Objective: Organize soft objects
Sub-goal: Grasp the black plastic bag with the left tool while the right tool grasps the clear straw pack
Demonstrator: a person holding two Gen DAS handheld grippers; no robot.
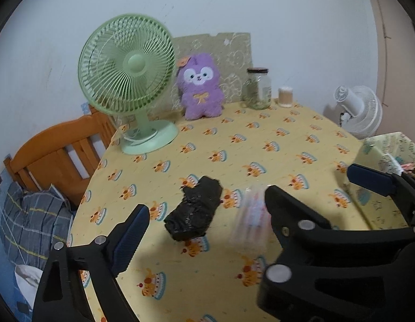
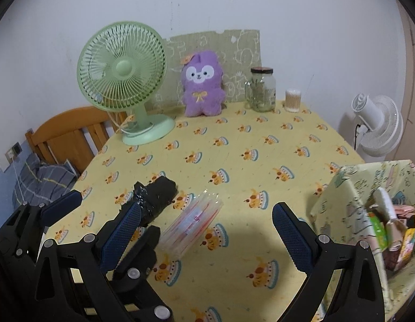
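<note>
Left wrist view: left gripper [image 1: 204, 212] stands with its jaws wide apart and nothing held; the black bundle [image 1: 194, 210] lies on the table between its two fingers, untouched by either.
Right wrist view: right gripper [image 2: 207, 230] is also wide open and empty; the clear sleeve of straws [image 2: 192, 222] lies on the cloth between its fingers, no pad pressing on it.
Task items: black bundle at 10 o'clock from the straw sleeve, the two just beside each other near the front of the table [image 2: 247, 161]; purple plush toy [image 2: 202, 84] upright at 12 o'clock, at the far edge against a card panel.
Destination (judged): patterned box [image 2: 349, 187] at 3 o'clock, already holding packets.
Risk, crowding: the inner fingers of both grippers sit close together between the two items; closing both at once could make them collide.
Risk, slip: the sleeve is smooth and round and may roll or squirt out of a shallow pinch.
Risk, deformation: the bundle looks like crumpled film; a tip-only grip may pull a loose fold and let the rest sag.
Surroundings: green fan [image 2: 121, 75] at 11 o'clock, glass jar [image 2: 261, 88] and swab tub [image 2: 292, 100] at 1 o'clock, white fan [image 2: 379, 126] beyond the table.
Obstruction: the near wall of the box stands in the transfer path, and the grippers themselves.
</note>
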